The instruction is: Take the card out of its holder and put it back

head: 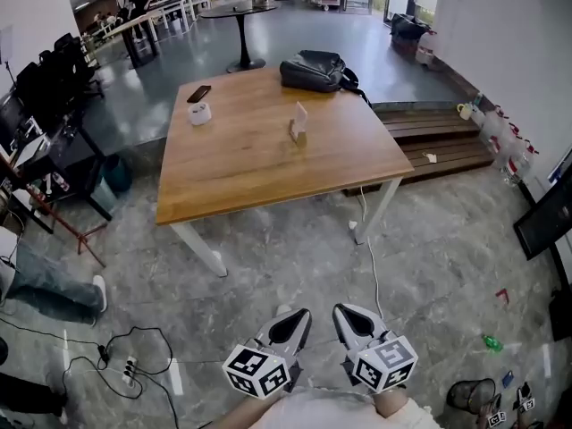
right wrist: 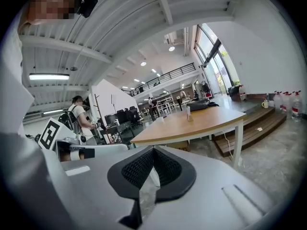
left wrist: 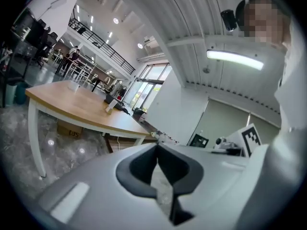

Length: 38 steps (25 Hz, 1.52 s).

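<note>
**Both Grippers Shut, Card Waiting Well Ahead on the Table**

Nearest, low at the person's front, the left gripper (head: 295, 322) and the right gripper (head: 350, 320) are riding side by side. Each has its jaws pressed together on nothing. Just beyond them a white cable (head: 374, 271) is trailing across the stone floor toward a table leg, so stepping clear of it on the walk-up looks wise.

Farther on, the wooden table (head: 268, 172) is carrying the card (head: 300, 113). The card is standing upright in its small holder (head: 296, 136), right of the table's middle and well apart from both grippers.

For a clean approach, I judge the person should be:
- opening one gripper before reaching in
- aiming for the card's upper edge
- steadying the holder with the other gripper

Toward the far edge, a white cup (head: 199, 113), a dark phone (head: 198, 93) and a black bag (head: 313, 68) are lying out of the way.
</note>
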Each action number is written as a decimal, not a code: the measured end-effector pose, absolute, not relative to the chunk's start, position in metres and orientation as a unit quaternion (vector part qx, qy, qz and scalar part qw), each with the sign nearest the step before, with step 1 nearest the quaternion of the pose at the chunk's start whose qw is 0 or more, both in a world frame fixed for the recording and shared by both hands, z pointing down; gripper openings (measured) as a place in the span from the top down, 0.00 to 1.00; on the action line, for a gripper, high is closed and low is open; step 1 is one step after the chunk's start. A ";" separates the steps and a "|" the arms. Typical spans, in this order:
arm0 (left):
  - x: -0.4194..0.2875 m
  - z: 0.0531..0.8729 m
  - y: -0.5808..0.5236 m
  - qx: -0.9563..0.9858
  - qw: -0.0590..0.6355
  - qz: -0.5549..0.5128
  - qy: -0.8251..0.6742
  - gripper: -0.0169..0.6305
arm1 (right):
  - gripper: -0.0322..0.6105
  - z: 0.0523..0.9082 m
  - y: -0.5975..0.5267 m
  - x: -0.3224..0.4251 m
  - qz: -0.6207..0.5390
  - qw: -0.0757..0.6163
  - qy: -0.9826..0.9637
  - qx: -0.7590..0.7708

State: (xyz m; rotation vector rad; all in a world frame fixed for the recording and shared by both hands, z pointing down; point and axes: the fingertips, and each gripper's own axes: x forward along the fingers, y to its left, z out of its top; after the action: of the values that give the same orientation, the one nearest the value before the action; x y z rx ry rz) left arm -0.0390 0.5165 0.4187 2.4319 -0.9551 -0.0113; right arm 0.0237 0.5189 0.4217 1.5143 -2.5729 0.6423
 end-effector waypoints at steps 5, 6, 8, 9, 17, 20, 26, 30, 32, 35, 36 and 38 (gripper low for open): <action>-0.040 0.418 0.432 0.901 0.266 -0.003 -0.344 0.96 | 0.96 0.419 0.435 0.028 0.209 0.038 -0.835 0.507; -0.039 0.416 0.413 0.902 0.267 -0.001 -0.339 0.96 | 0.96 0.416 0.416 0.029 0.209 0.037 -0.833 0.510; -0.037 0.411 0.377 0.906 0.265 0.002 -0.330 0.96 | 0.96 0.410 0.379 0.029 0.207 0.035 -0.832 0.514; -0.036 0.408 0.360 0.909 0.262 0.005 -0.325 0.96 | 0.96 0.407 0.361 0.028 0.204 0.035 -0.832 0.515; -0.038 0.405 0.245 0.907 0.276 0.013 -0.317 0.96 | 0.96 0.390 0.238 0.018 0.202 0.034 -0.830 0.518; -0.033 0.412 0.219 0.904 0.287 0.019 -0.316 0.96 | 0.96 0.391 0.207 0.023 0.204 0.032 -0.830 0.519; -0.020 0.411 0.143 0.901 0.279 0.011 -0.331 0.96 | 0.96 0.396 0.135 0.041 0.204 0.035 -0.834 0.512; -0.005 0.405 0.093 0.897 0.273 0.004 -0.347 0.96 | 0.96 0.390 0.082 0.057 0.203 0.039 -0.844 0.495; 0.003 0.405 0.071 0.895 0.269 0.001 -0.356 0.96 | 0.96 0.387 0.057 0.061 0.200 0.041 -0.850 0.485; 0.011 0.405 0.039 0.886 0.278 -0.011 -0.371 0.96 | 0.96 0.386 0.027 0.066 0.199 0.049 -0.859 0.468; 0.015 0.405 0.032 0.884 0.280 -0.014 -0.375 0.96 | 0.96 0.386 0.019 0.068 0.198 0.054 -0.862 0.463; 0.025 0.407 0.023 0.882 0.279 -0.013 -0.379 0.96 | 0.96 0.390 0.007 0.073 0.199 0.061 -0.865 0.456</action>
State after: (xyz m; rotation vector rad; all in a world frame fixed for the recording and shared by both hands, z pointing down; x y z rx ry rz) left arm 0.0253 0.0230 0.4072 2.3656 -1.0172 -0.0344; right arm 0.0731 0.0069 0.3898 1.3800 -2.6168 0.6022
